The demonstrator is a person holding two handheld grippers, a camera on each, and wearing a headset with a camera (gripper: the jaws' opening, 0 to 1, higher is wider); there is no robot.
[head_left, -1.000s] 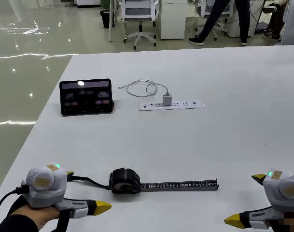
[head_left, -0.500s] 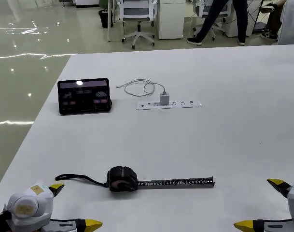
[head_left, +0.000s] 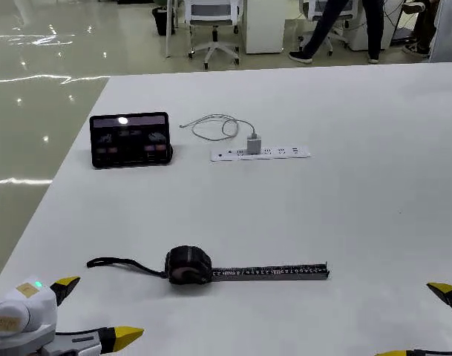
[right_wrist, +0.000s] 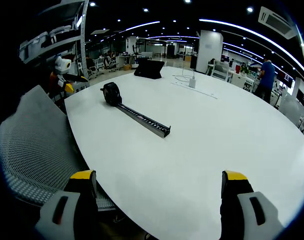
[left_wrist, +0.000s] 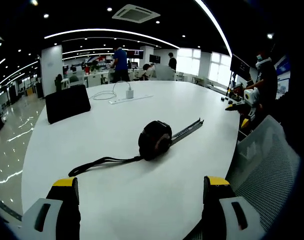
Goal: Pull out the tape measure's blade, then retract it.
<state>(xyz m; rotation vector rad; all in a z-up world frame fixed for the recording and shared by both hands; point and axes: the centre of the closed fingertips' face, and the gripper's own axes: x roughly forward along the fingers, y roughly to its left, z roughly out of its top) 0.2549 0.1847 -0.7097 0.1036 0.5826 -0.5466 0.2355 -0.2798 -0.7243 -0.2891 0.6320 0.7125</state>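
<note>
A black tape measure (head_left: pixel 188 265) lies on the white table (head_left: pixel 285 208), its blade (head_left: pixel 270 272) drawn out to the right and its black wrist strap (head_left: pixel 118 263) trailing left. My left gripper (head_left: pixel 99 311) is open at the table's near left corner, well short of the case (left_wrist: pixel 155 139), with nothing between its fingers. My right gripper (head_left: pixel 433 319) is open at the near right edge, apart from the blade's end (right_wrist: pixel 164 131). In the right gripper view the case (right_wrist: pixel 111 93) lies far left.
A dark tablet (head_left: pixel 130 139) stands at the back left. A white power strip (head_left: pixel 260 153) with a plugged charger and a looped cable (head_left: pixel 218 127) lies behind the tape. Office chairs and a walking person are beyond the table's far edge.
Both grippers have drawn back toward the near edge and lower in the head view. The tape measure and its drawn-out blade lie as before.
</note>
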